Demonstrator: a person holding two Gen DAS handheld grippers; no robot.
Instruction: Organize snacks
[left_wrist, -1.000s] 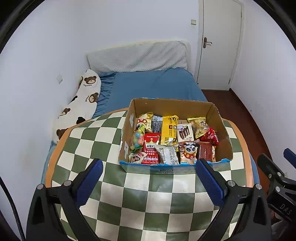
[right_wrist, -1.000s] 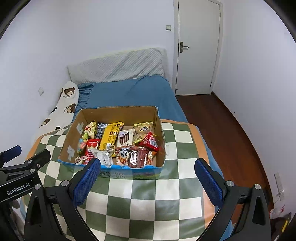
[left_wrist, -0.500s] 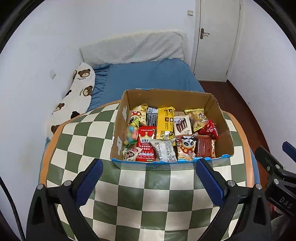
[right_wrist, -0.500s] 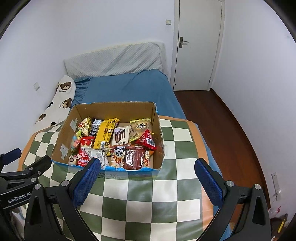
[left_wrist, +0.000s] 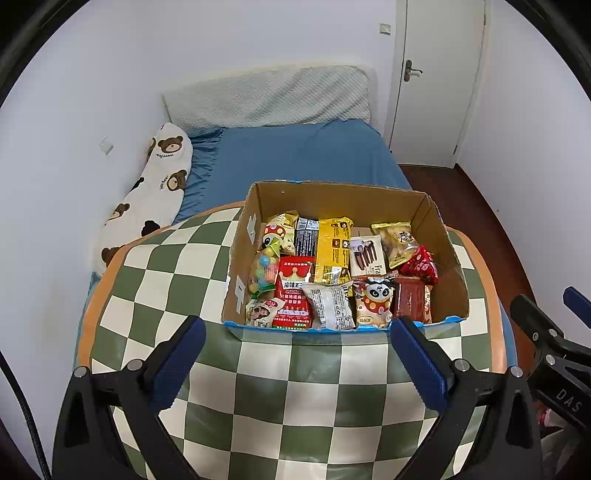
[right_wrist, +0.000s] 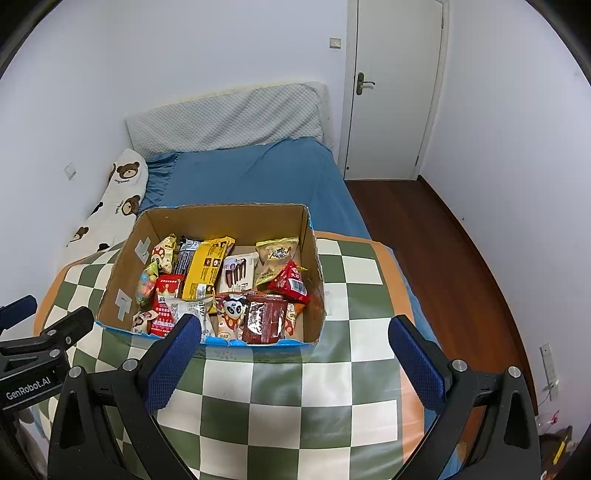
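An open cardboard box (left_wrist: 343, 199) (right_wrist: 221, 218) stands on a green-and-white checkered table (left_wrist: 288, 387) (right_wrist: 295, 387). It holds several snack packets, among them a yellow packet (left_wrist: 332, 247) (right_wrist: 205, 267), a panda packet (left_wrist: 373, 301) (right_wrist: 231, 314) and a red triangular packet (left_wrist: 421, 264) (right_wrist: 290, 282). My left gripper (left_wrist: 297, 363) is open and empty, just short of the box's near wall. My right gripper (right_wrist: 295, 363) is open and empty, in front of the box's near right corner.
Behind the table is a bed with a blue sheet (left_wrist: 295, 155), a grey pillow (left_wrist: 269, 96) and a bear-print bolster (left_wrist: 147, 192) along the left wall. A white door (right_wrist: 395, 88) and wood floor (right_wrist: 454, 251) are at the right.
Both grippers have moved forward toward the box, which now looks closer and lower in both views. Both stay open and empty.
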